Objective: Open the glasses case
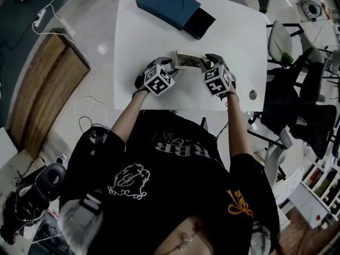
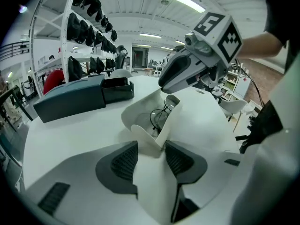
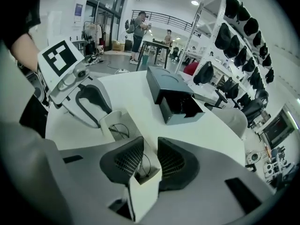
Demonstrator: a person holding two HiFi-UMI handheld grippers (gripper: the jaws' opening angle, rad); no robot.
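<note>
Left gripper [image 2: 149, 154] is clamping the glasses case [image 2: 139, 112] at its 9 o'clock end | right gripper [image 3: 150, 161] is pinching its 3 o'clock wall | eyeglasses [image 2: 161, 117] are lying inside.

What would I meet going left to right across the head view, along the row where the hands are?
left gripper → case → right gripper → chair

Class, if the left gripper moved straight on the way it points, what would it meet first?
The glasses case: its near end already sits between the pads of the left gripper. Beyond it the right gripper seems roughly in line, though depth is unclear.
</note>
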